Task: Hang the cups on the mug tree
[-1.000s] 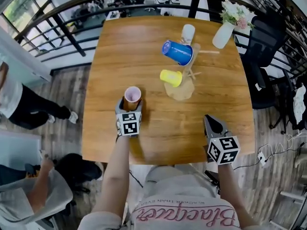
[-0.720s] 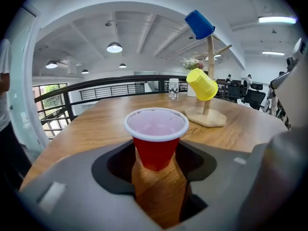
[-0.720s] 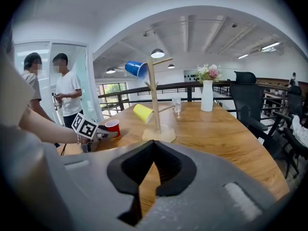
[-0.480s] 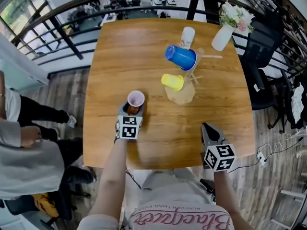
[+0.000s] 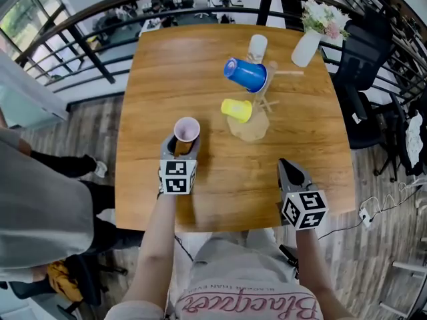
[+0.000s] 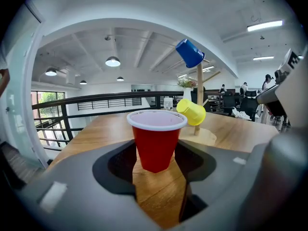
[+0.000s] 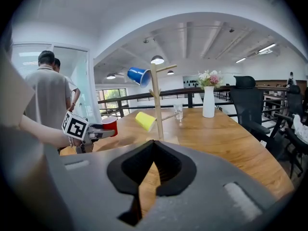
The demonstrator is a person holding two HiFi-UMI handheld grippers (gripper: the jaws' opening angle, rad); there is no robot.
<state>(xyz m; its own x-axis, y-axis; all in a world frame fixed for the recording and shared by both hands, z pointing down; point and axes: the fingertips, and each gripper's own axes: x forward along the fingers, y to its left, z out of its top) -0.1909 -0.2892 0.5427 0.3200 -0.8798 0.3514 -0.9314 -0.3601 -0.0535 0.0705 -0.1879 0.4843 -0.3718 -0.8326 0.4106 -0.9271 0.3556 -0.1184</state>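
The blue cup (image 5: 245, 74) and yellow cup (image 5: 237, 109) are hung on the mug tree (image 5: 252, 127). The red cup (image 5: 186, 131), left of the tree, is yet to be hung; it is clamped by the left gripper (image 5: 180, 153), whose jaws have just been closing. The right gripper (image 5: 288, 171) is closed, empty.

red cup (image 6: 155, 146): showing red wall, white rim, pale pink inside
blue cup (image 5: 245, 74): showing solid blue
yellow cup (image 5: 237, 109): showing plain yellow
mug tree (image 5: 250, 131): showing pale bare wood
counter (image 5: 193, 65): showing warm brown wood grain
vase (image 5: 304, 47): showing plain white
flowers (image 5: 320, 19): showing pink, white, green
railing (image 5: 265, 9): showing black
floor (image 5: 93, 112): showing grey-brown planks
chair (image 5: 360, 79): showing black
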